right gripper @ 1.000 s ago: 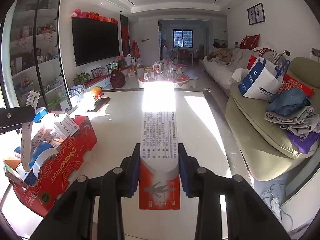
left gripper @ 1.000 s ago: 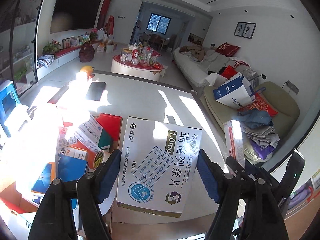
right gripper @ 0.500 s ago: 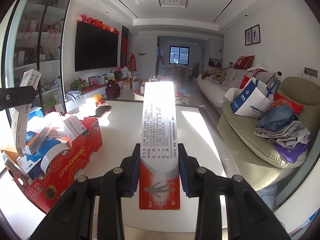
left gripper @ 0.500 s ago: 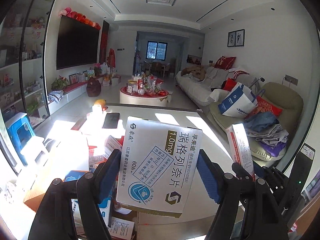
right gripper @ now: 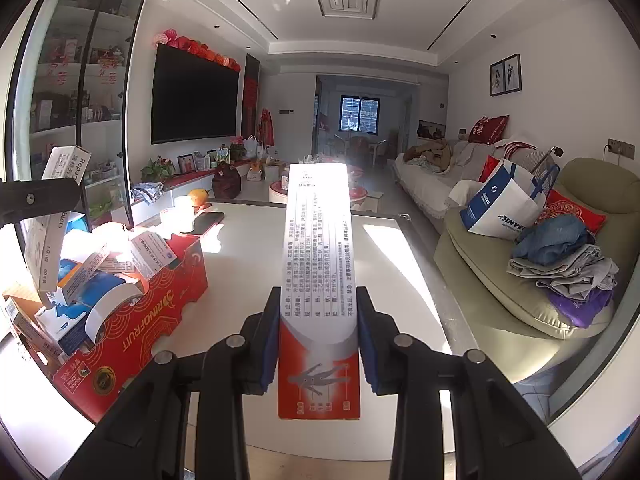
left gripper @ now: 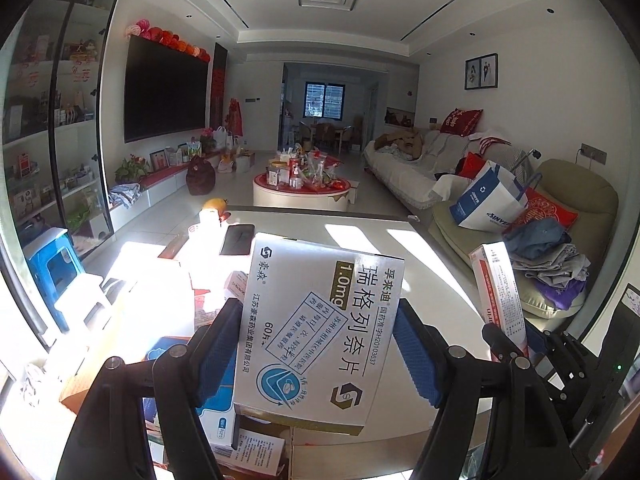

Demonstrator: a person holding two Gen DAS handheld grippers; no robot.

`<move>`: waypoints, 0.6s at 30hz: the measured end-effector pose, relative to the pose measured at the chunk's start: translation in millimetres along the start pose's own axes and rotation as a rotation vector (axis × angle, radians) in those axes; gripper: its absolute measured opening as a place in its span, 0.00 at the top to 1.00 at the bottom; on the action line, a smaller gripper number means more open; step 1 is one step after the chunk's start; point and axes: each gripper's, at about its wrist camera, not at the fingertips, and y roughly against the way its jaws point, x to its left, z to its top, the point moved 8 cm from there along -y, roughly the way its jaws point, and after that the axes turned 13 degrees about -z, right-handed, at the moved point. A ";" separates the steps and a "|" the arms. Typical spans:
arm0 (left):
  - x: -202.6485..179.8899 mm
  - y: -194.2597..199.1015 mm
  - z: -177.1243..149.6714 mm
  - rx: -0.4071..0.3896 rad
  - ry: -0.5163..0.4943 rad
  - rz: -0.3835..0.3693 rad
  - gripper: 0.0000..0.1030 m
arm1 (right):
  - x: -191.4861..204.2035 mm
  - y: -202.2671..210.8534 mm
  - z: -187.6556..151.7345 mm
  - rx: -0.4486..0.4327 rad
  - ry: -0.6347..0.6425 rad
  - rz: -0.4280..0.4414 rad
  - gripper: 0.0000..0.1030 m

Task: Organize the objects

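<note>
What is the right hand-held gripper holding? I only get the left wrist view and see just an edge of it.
Observer: The right hand-held gripper is shut on a long narrow box; its red near end bears a grey figure.
Operator: And the carton?
Observer: The red carton, lettered RINOFRUIT, stands at the left of the table, crammed with medicine boxes.
Operator: Anything else inside?
Observer: A white roll, likely tape, on edge at its near end.

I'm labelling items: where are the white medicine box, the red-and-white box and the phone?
white medicine box (left gripper: 320, 332), left wrist view, printed front face
red-and-white box (right gripper: 318, 264), right wrist view, text panel
phone (left gripper: 237, 239), left wrist view, dark screen
</note>
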 end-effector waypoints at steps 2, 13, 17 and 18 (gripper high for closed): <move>-0.1 -0.6 -0.6 0.003 -0.003 0.004 0.23 | -0.3 -0.1 -0.1 0.000 0.001 -0.001 0.68; 0.0 -10.9 -3.7 0.038 -0.052 0.061 0.23 | -0.2 -5.4 -3.6 0.023 0.007 0.000 0.68; 3.2 -11.7 -5.0 0.040 -0.091 0.116 0.23 | 0.1 -8.2 -6.8 0.044 0.002 0.019 0.68; 3.0 -11.2 -5.0 0.035 -0.113 0.138 0.23 | 0.7 -8.3 -7.7 0.046 0.003 0.021 0.68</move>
